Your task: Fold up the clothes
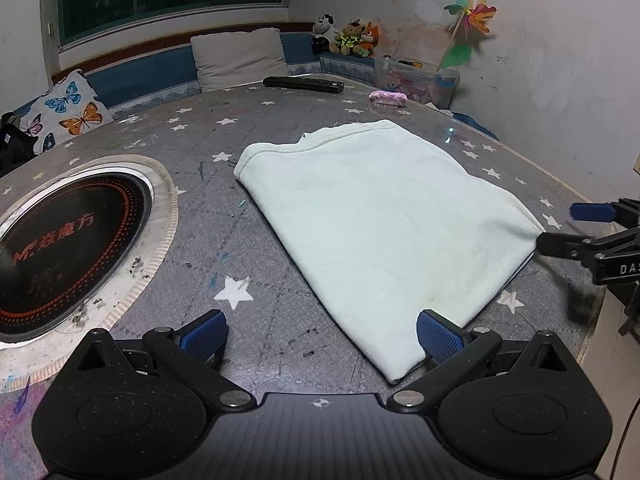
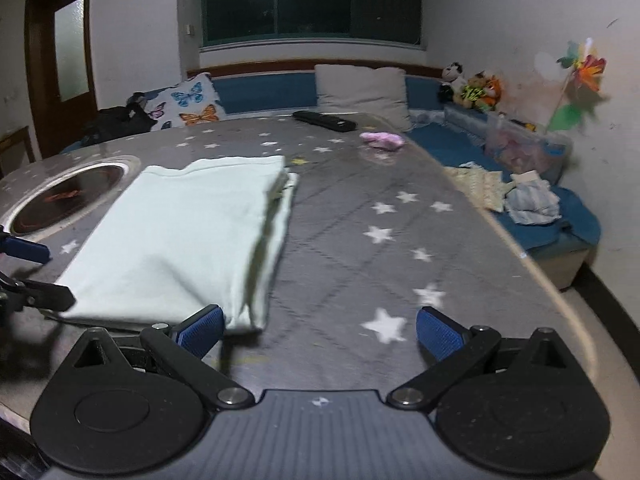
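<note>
- Left wrist view: the left gripper [image 1: 322, 336] sits low over the table with its blue-padded jaws spread wide and nothing between them; the near corner of the pale mint folded cotton garment [image 1: 372, 232] lies just ahead, against the right-hand pad.
- Right wrist view: the right gripper [image 2: 320, 332] is likewise spread and empty, with the garment's layered edge just ahead of its left-hand pad.
- With both tools free at the near hem, I judge they are lining up to pinch it for another fold away from the person.
- The garment lies flat on the grey star-printed table cover [image 1: 240, 248], so a pad must slide under the edge.
- Left of the left tool, a round black induction hob [image 1: 68, 240] is set into the table, near the cloth but apart.
- Far beyond, a long black remote control [image 1: 303, 84] and a small pink bundle [image 1: 387, 98] lie well clear of the fold path.
</note>
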`<move>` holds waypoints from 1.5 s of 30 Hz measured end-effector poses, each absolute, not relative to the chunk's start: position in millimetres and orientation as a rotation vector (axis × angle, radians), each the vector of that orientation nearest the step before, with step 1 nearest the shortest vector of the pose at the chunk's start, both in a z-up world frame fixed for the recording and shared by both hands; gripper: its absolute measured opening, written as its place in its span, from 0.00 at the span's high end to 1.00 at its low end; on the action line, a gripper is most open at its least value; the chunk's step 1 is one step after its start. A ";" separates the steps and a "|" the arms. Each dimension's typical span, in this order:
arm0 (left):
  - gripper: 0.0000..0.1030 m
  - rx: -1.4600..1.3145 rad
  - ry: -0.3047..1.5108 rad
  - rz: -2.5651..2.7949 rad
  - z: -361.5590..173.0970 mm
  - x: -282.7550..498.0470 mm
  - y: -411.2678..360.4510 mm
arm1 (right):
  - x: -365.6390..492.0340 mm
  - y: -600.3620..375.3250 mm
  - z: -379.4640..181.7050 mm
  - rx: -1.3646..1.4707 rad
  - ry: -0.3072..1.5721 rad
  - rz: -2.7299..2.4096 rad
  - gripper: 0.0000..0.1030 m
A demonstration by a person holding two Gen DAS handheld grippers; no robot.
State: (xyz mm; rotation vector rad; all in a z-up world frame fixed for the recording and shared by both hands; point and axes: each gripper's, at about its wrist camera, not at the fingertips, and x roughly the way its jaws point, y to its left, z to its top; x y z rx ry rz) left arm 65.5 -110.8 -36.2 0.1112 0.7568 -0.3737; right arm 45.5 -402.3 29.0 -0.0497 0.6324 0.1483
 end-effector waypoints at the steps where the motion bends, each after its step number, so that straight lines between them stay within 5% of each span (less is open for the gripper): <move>1: 0.00 0.112 0.757 -0.373 -36.0 65.3 -110.7 | 45.0 -405.0 30.2 -0.052 0.633 0.129 0.00; 7: 0.00 0.118 0.761 -0.368 -34.4 62.8 -111.1 | 38.8 -408.6 38.0 -0.039 0.616 0.129 0.04; 12: 0.00 0.142 0.743 -0.394 -31.3 53.3 -114.6 | 39.3 -398.7 40.3 -0.002 0.621 0.213 0.23; 17: 0.00 0.166 0.738 -0.393 -32.3 51.4 -118.4 | 44.2 -391.2 36.8 0.033 0.648 0.288 0.67; 20: 0.00 0.170 0.740 -0.381 -33.0 52.2 -118.6 | 42.2 -391.2 37.7 0.058 0.651 0.313 0.83; 27: 0.00 0.166 0.747 -0.371 -31.0 55.1 -115.4 | 39.7 -403.6 39.0 0.098 0.669 0.282 0.81; 30: 0.01 0.127 0.736 -0.379 -22.6 58.7 -111.5 | 42.2 -407.9 47.1 0.132 0.654 0.289 0.72; 33: 0.08 0.084 0.731 -0.388 -14.3 69.3 -107.9 | 52.9 -405.8 56.0 0.157 0.631 0.322 0.48; 38: 0.27 -0.012 0.765 -0.378 -9.1 98.4 -101.6 | 88.8 -395.9 56.1 0.179 0.676 0.358 0.41; 45: 0.28 -0.111 0.806 -0.347 -9.1 132.8 -96.5 | 139.2 -387.9 41.8 0.226 0.753 0.346 0.33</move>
